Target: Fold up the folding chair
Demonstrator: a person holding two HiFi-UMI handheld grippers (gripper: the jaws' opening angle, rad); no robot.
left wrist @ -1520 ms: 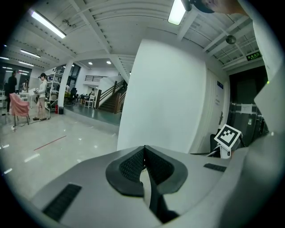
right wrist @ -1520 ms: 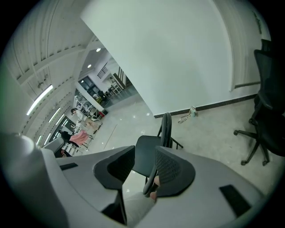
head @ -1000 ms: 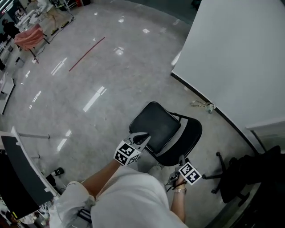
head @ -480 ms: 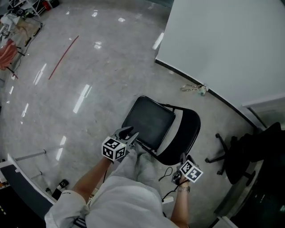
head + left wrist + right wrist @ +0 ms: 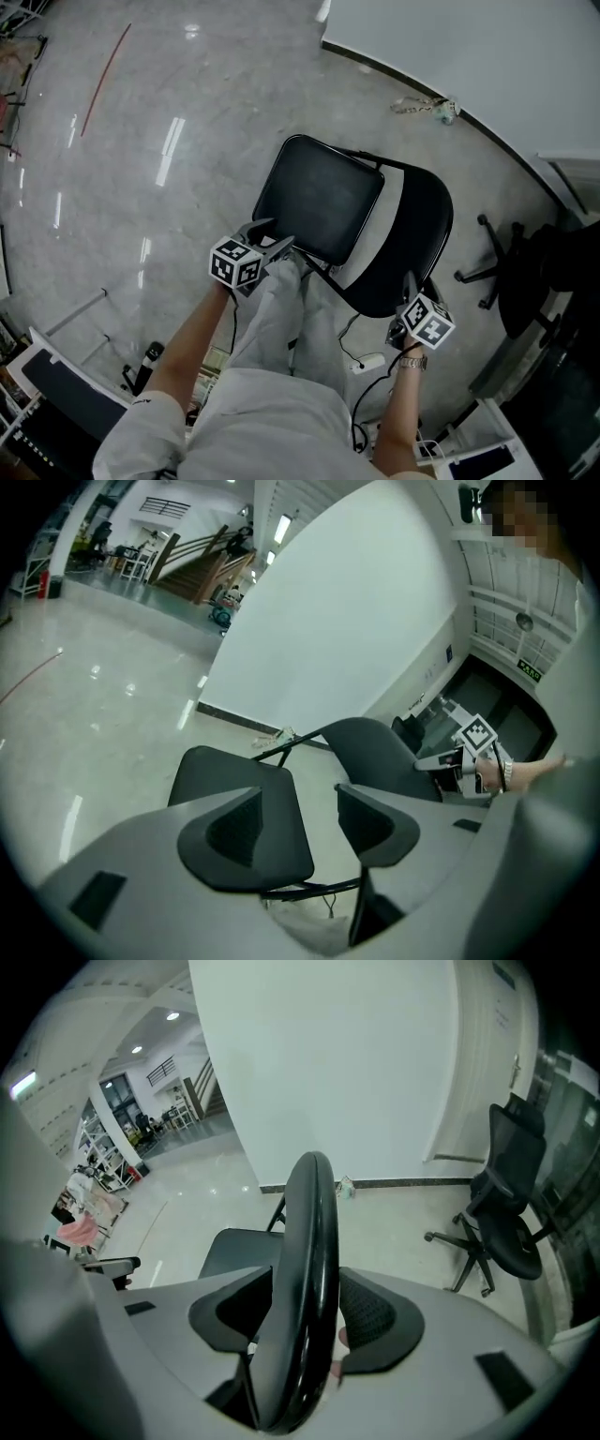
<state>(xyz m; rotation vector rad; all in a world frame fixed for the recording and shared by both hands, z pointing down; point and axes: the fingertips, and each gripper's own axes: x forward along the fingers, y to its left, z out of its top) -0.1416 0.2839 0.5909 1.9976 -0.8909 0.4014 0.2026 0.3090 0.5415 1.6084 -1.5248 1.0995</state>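
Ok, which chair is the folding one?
The folding chair mid-floor, with a flat seat and no wheels. The office chair at right stands on a wheeled star base.

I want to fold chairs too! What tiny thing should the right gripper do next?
Probably close the right gripper on the black padded backrest of the folding chair. Its jaws, which have just been opening, straddle the backrest's top rim without gripping it.

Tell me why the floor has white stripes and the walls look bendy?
Head view: the stripes on the floor are glare from lights. Left gripper view: the wide lens bends the wall and darkens the corners. Right gripper view: the chair back, so close, looks bulgy.
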